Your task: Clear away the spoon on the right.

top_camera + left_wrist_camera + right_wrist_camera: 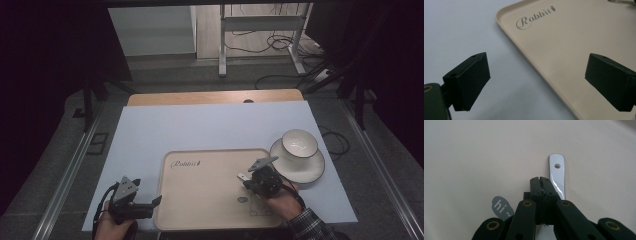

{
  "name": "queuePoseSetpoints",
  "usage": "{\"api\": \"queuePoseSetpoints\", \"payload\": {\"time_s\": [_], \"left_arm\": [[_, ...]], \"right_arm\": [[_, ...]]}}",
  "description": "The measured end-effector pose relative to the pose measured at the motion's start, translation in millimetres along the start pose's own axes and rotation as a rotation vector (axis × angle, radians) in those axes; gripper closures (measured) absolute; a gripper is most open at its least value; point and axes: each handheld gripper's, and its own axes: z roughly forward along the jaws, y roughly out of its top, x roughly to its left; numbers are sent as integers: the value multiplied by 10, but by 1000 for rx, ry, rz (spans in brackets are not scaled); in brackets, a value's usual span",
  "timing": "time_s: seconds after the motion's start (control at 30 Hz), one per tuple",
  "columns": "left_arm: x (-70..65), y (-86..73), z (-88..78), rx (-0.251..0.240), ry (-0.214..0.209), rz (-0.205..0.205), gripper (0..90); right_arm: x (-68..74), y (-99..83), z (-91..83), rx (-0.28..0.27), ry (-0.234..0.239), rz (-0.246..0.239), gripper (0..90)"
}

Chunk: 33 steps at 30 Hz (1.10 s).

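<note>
A beige tray printed "Rabbit" lies at the front middle of the table. My right gripper hovers over the tray's right part, shut on a white spoon. In the right gripper view the spoon's glossy handle, with a hole near its end, sticks out past the closed right gripper over the tray. My left gripper stands open at the tray's front left edge. In the left gripper view the left gripper straddles the tray's rim, with nothing between its jaws.
A white bowl sits on a dark-rimmed saucer just right of the tray. The pale blue mat covers the table, with a wooden strip at its far edge. Cables and a desk frame lie beyond.
</note>
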Motion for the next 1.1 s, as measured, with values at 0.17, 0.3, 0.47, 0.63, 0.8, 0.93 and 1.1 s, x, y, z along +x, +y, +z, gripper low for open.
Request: {"api": "queuePoseSetpoints", "payload": {"time_s": [0.17,0.3,0.47,0.63,0.8,0.93,1.1], "left_arm": [[-2,0,0,0,1,1,56],[-1,-1,-1,-1,1,1,56],[-3,0,-1,0,1,4,56],[-3,0,-1,-1,0,4,56],[-2,-1,-1,-1,0,3,56],[-3,-1,-2,-1,0,3,56],[-2,-1,-1,-1,0,3,55]], "right_arm": [[-27,-20,21,1,-5,10,896],[-44,-32,16,0,-6,20,896],[-78,-63,18,3,-11,32,895],[-120,-85,-4,-3,-21,46,895],[-154,-100,-29,-11,-27,60,894],[-208,-122,-60,-17,-37,79,894],[-251,-134,-80,-23,-47,90,894]]}}
